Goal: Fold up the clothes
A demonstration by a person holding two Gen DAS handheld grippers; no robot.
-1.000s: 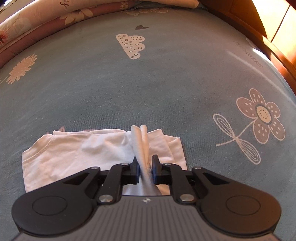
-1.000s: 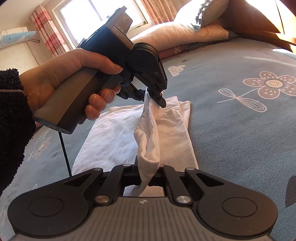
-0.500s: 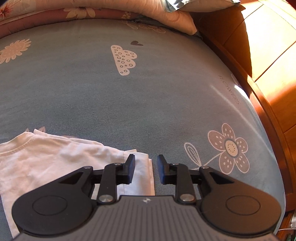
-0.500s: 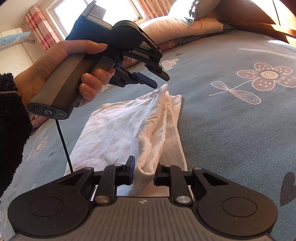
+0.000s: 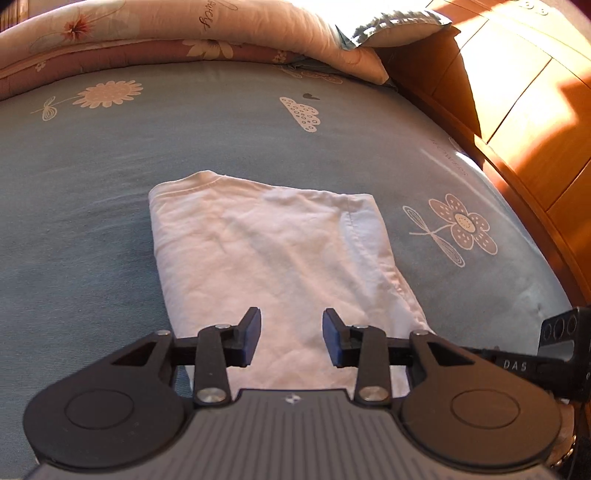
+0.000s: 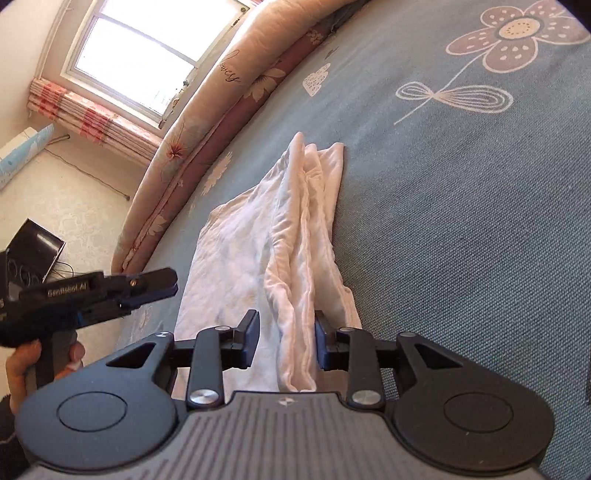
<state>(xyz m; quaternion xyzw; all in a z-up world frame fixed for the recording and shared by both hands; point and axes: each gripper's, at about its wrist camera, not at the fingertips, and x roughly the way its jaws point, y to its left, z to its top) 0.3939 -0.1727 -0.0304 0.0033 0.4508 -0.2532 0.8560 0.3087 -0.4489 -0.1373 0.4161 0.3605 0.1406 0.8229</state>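
White garment (image 5: 273, 254) lying folded on the blue flowered bedsheet (image 5: 110, 177), mid-frame in the left wrist view, roughly rectangular. Far edge with a ribbed hem toward the upper left, right edge a doubled fold running down toward the lower right, left edge straight and close to bare sheet. Left gripper (image 5: 291, 341) at the bottom centre, above the near end of the cloth, jaws opening, nothing between them, pads clear of the fabric. Broad bare sheet to the left and beyond the garment up to the pink quilt (image 5: 184, 33) along the top of the frame. Less room to the right: a printed flower, then the wooden bed frame (image 5: 517, 110) curving down the right side. Right gripper body showing at the lower right edge.

In the right wrist view, garment (image 6: 258, 251) stretching from bottom centre toward the upper middle, with a raised bunched ridge along its right edge. Right gripper (image 6: 284, 341) jaws opening, that ridge of cloth still standing between them, leaning against the right-hand pad, clear of the left-hand one. Open blue sheet over the whole right half of the frame. At the left edge, a hand (image 6: 22, 369) holding the left gripper (image 6: 162, 284), off the cloth's left edge; floor and window (image 6: 147, 55) behind.
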